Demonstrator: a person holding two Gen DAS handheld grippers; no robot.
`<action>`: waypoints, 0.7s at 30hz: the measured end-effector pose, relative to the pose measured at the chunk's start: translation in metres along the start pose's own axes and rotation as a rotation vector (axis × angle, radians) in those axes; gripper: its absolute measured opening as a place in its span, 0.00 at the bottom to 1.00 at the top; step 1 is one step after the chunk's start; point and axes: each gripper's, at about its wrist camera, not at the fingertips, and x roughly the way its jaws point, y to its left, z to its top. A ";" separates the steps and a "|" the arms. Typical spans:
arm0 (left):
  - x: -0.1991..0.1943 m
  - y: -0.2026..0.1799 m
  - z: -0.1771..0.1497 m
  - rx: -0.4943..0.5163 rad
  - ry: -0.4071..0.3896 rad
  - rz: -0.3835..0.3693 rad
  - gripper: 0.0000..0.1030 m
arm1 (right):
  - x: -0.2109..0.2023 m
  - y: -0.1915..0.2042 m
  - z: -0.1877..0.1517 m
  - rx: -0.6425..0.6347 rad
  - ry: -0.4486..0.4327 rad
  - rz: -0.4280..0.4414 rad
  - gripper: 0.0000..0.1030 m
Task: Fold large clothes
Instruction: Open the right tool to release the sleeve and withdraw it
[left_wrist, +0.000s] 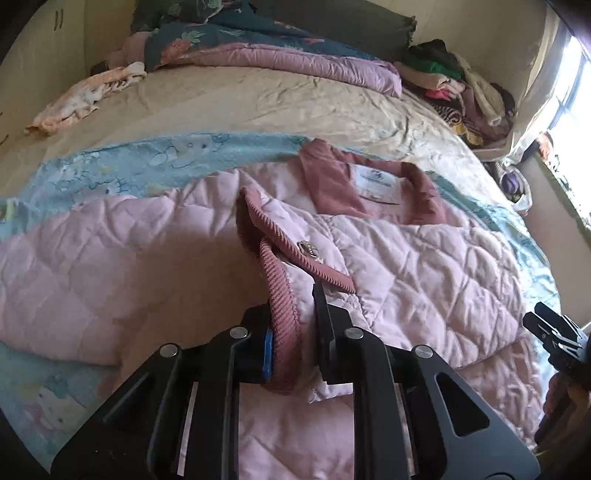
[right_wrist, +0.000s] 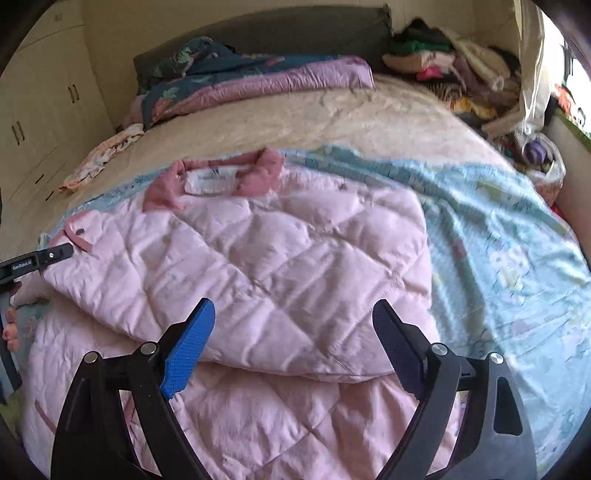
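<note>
The left gripper (left_wrist: 291, 332) has its fingers clamped on the ribbed dusty-pink cuff (left_wrist: 284, 314), presumably to carry the sleeve across; the right gripper (right_wrist: 291, 354) hovers with fingers spread and empty over the folded edge; the quilted pale-pink jacket (right_wrist: 266, 258) lies puffy and creased on the blue printed sheet (right_wrist: 498, 258); beyond, the bed (right_wrist: 295, 122) carries a rumpled quilt (right_wrist: 280, 79).

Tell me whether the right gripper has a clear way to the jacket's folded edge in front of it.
Probably yes: the right gripper is open, the pink jacket fold lies between its fingers, nothing covers it.
</note>
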 end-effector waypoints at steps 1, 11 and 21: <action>0.004 0.003 -0.001 -0.006 0.010 0.009 0.10 | 0.008 -0.003 -0.002 0.015 0.028 -0.003 0.84; 0.028 0.018 -0.022 -0.052 0.071 0.004 0.26 | 0.027 -0.007 -0.016 0.065 0.110 -0.060 0.84; -0.021 0.021 -0.023 -0.052 0.015 0.002 0.82 | -0.033 0.032 -0.004 0.076 -0.042 0.027 0.94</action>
